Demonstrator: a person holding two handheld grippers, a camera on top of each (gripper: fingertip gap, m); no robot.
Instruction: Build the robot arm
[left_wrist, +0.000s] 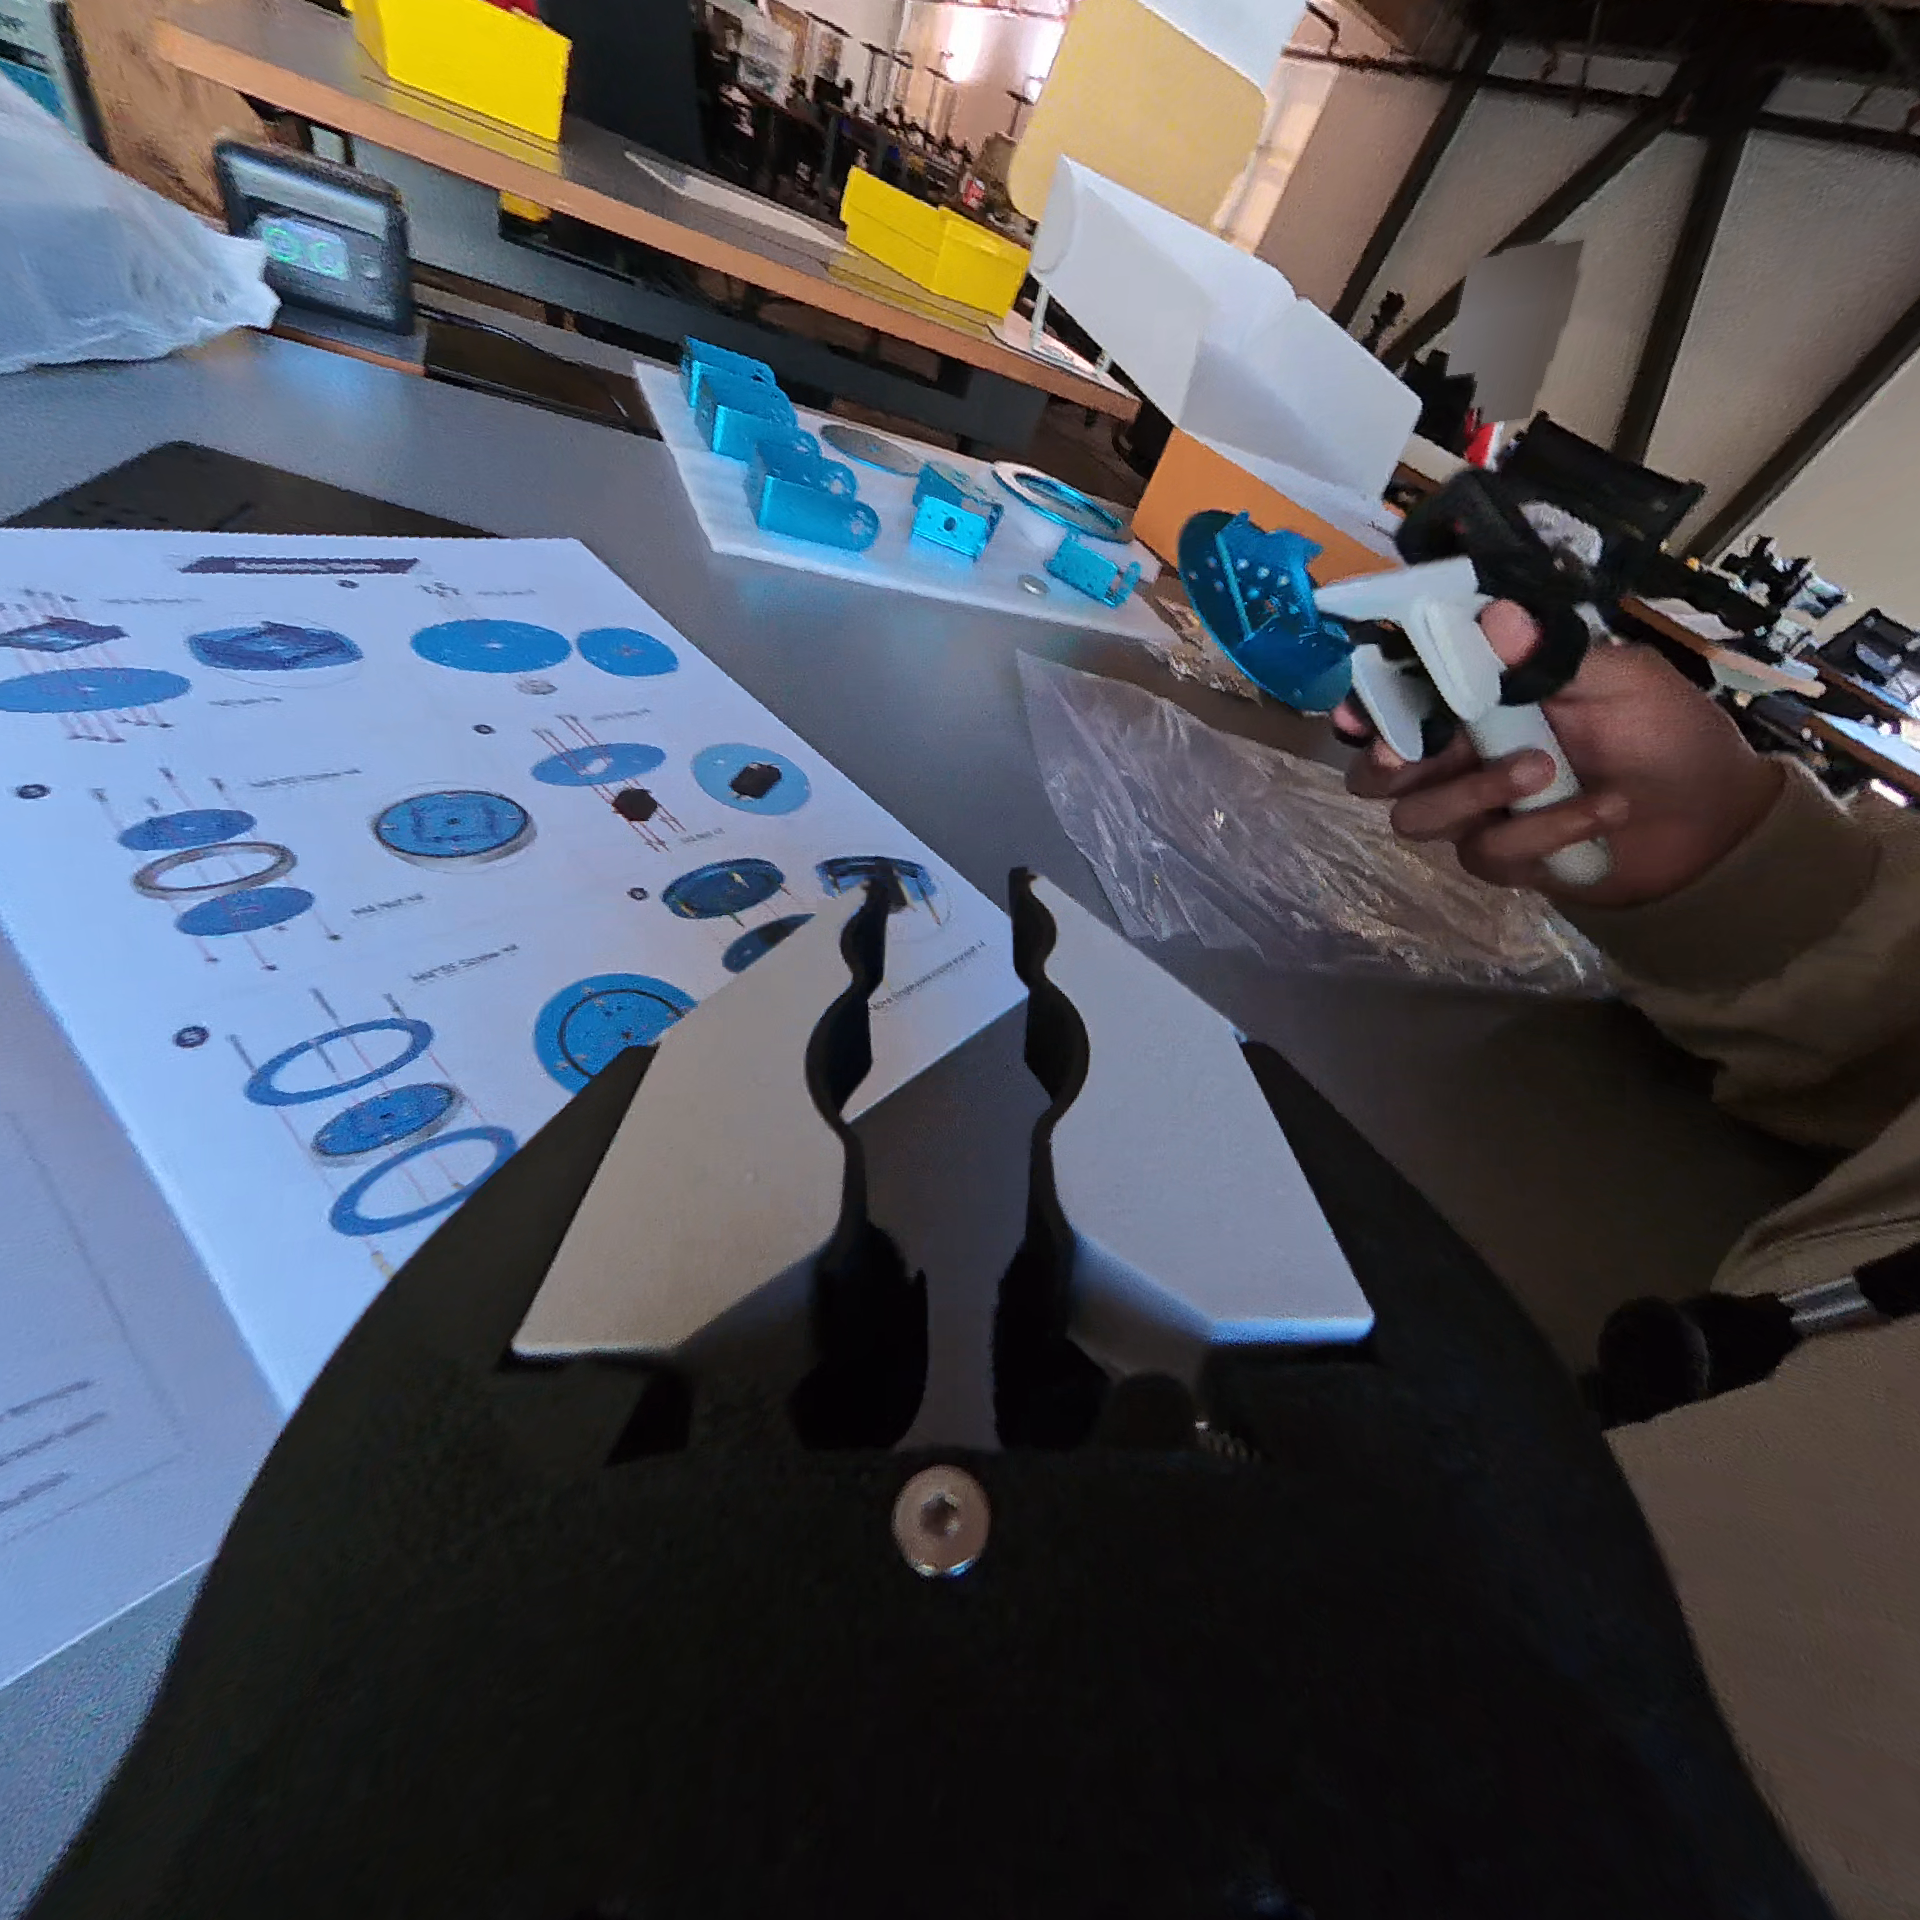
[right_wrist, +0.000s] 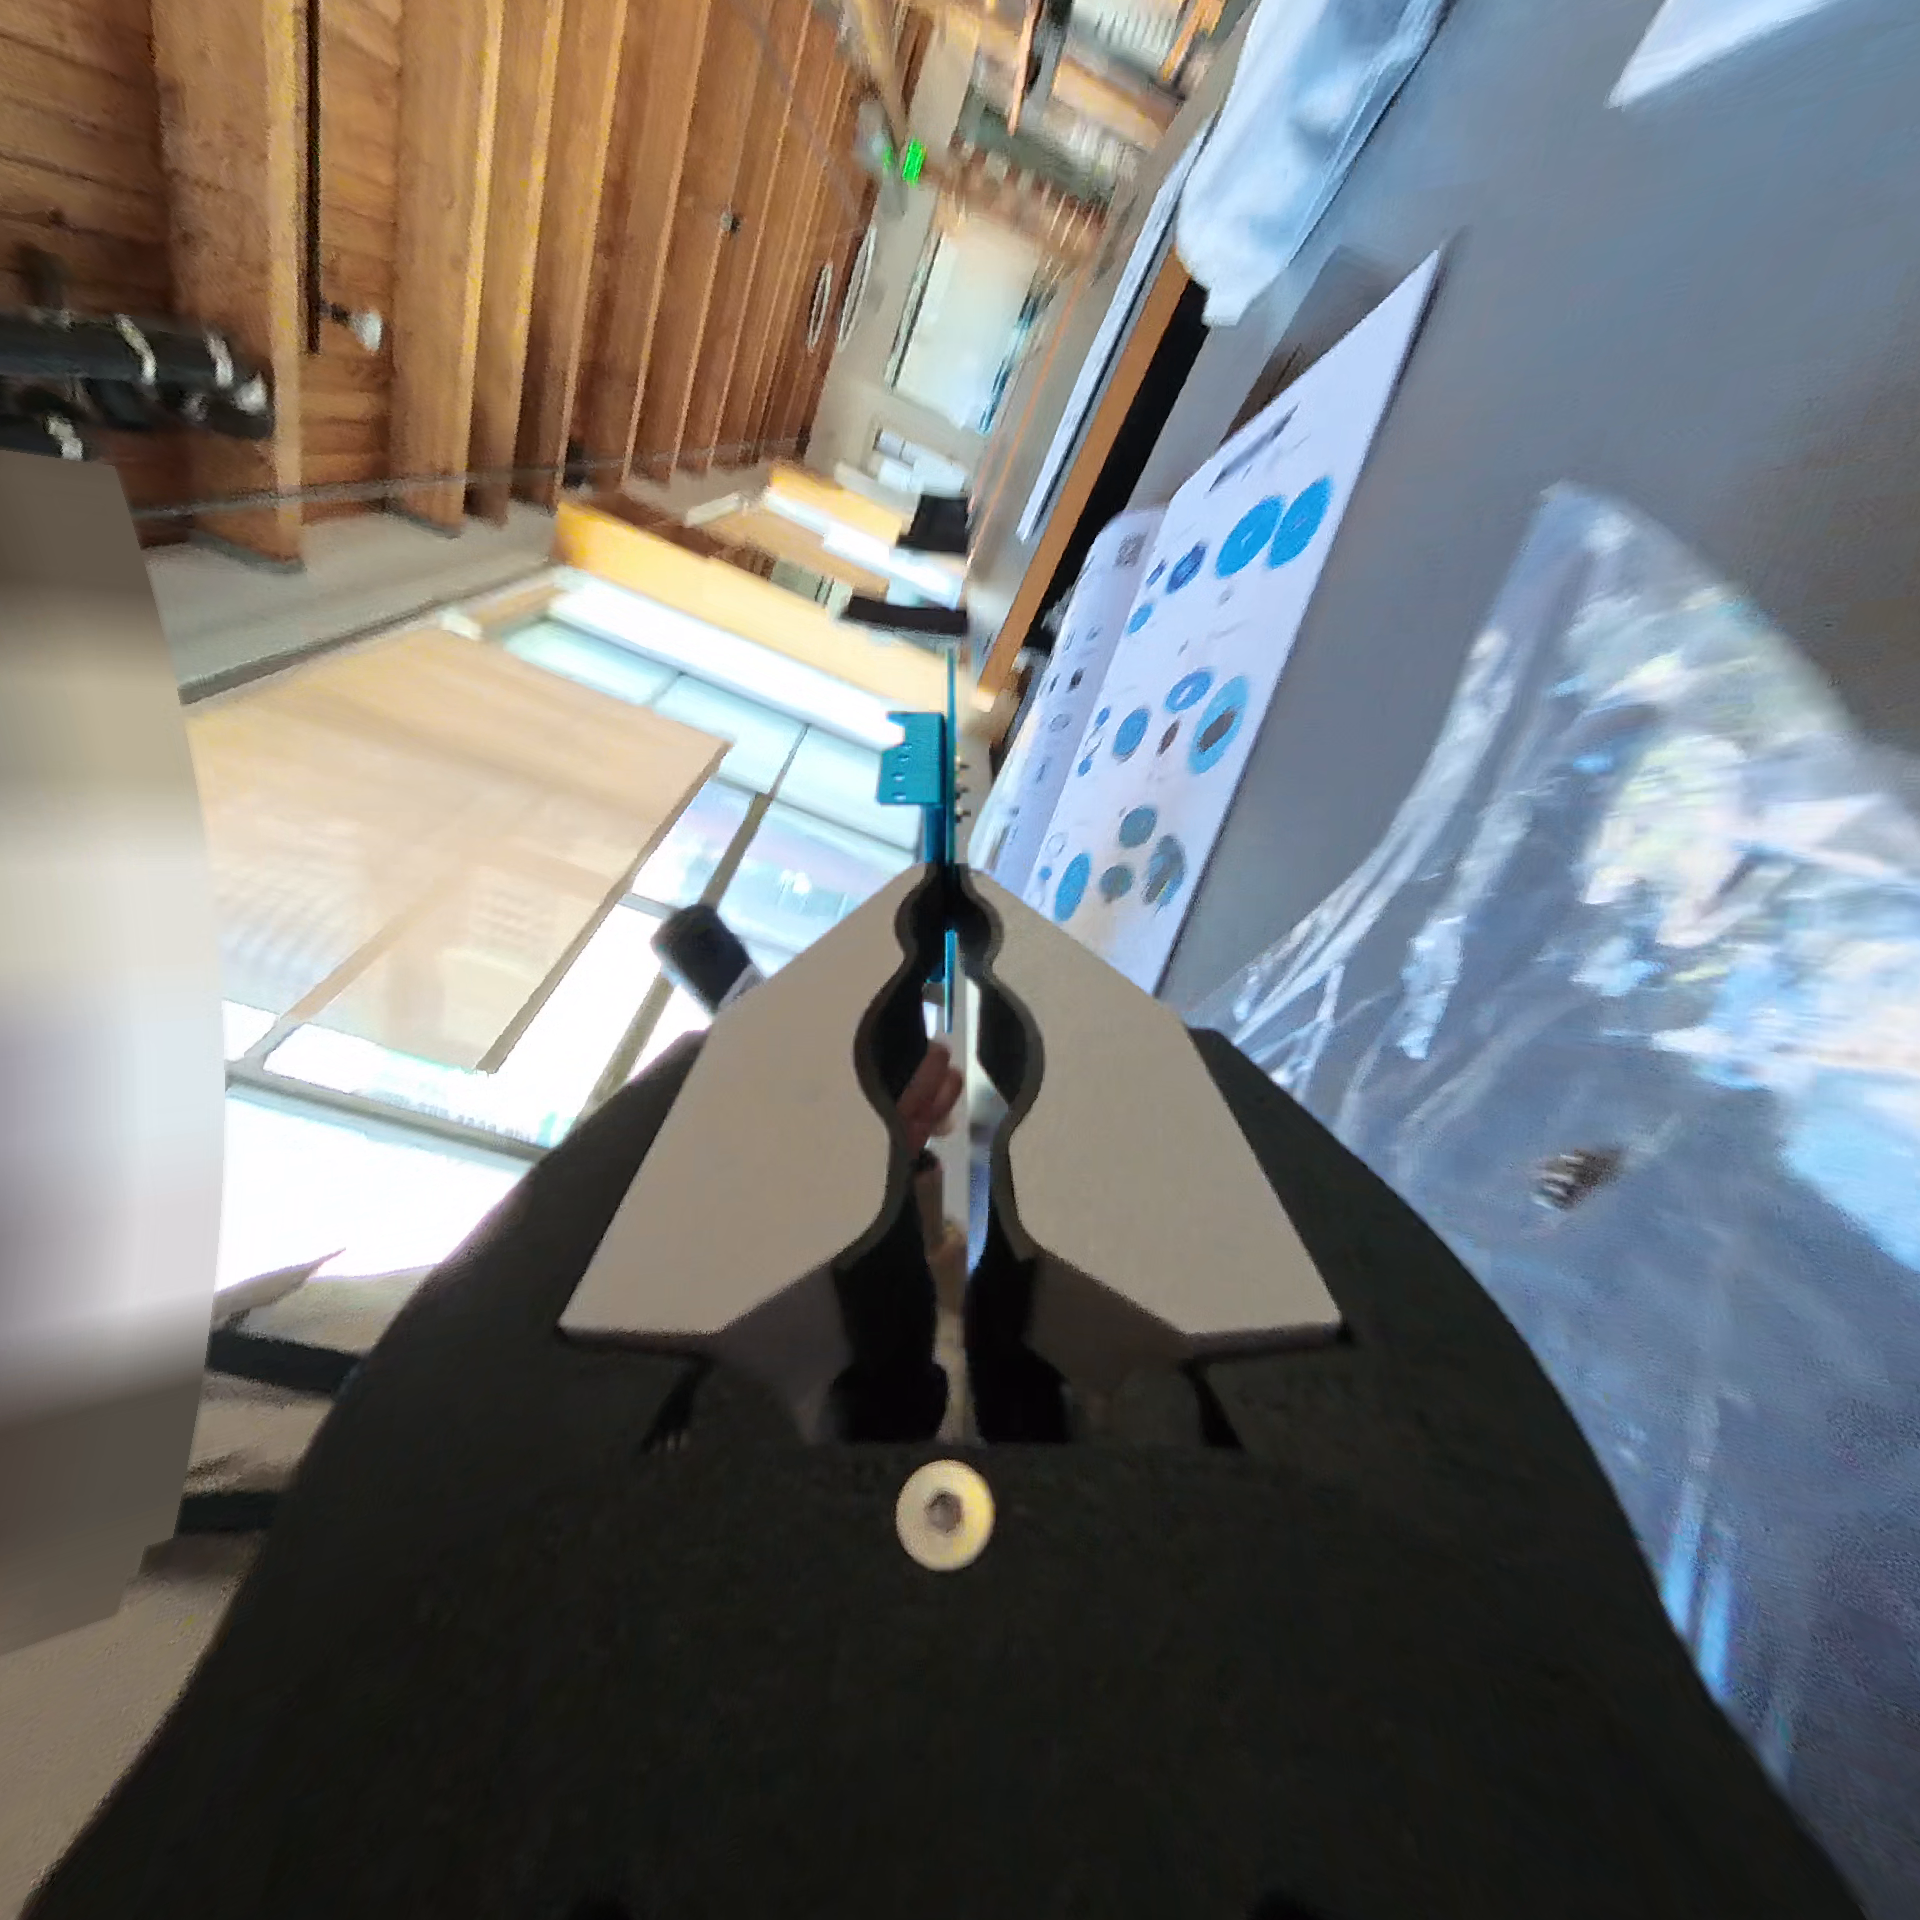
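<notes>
No writing can be made out well enough to read. The printed instruction sheet (left_wrist: 343, 831) on the grey tabletop (left_wrist: 831, 665) carries a dark title bar, small captions and numbered dots beside its blue part drawings, all too blurred and small to tell. A second sheet (left_wrist: 73, 1382) nearer on the left bears faint lines of print. The small black device (left_wrist: 317, 244) far on the left shows green glowing figures, too blurred to tell.
</notes>
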